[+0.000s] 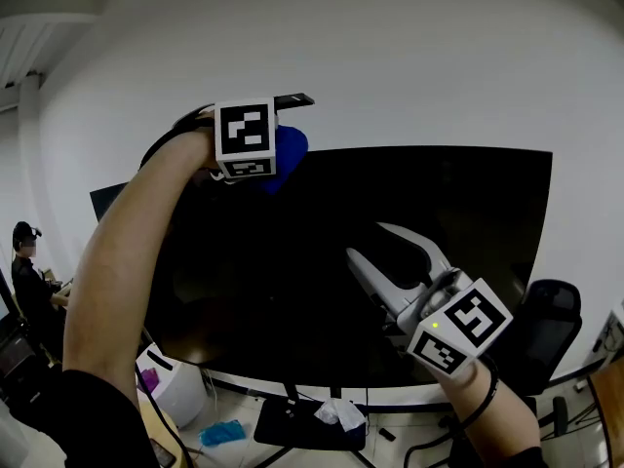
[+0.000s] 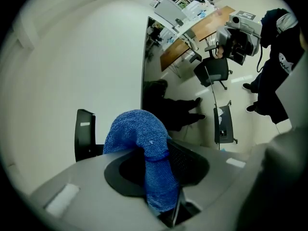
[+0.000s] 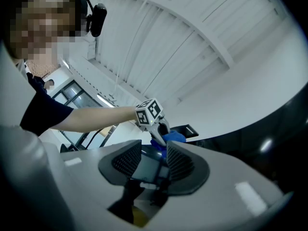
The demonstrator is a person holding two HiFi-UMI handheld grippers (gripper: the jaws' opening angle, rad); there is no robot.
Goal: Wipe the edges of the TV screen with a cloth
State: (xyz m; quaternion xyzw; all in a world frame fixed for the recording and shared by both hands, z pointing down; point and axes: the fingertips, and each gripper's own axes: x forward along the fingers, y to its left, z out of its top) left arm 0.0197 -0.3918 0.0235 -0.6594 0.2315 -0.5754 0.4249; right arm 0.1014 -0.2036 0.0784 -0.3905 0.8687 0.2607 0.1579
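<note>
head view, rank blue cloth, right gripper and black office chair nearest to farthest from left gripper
1. blue cloth, held by the left gripper
2. right gripper, lower right, before the TV screen
3. black office chair, far lower right

My left hand-held gripper (image 1: 283, 130) is at the TV screen's (image 1: 292, 281) top edge, left side, with the cloth (image 1: 289, 152) between its jaws. My right hand-held gripper (image 1: 375, 247) is before the screen's lower right.

Nubby blue terry cloth (image 2: 144, 143); glossy black TV screen (image 1: 390, 222)
</note>
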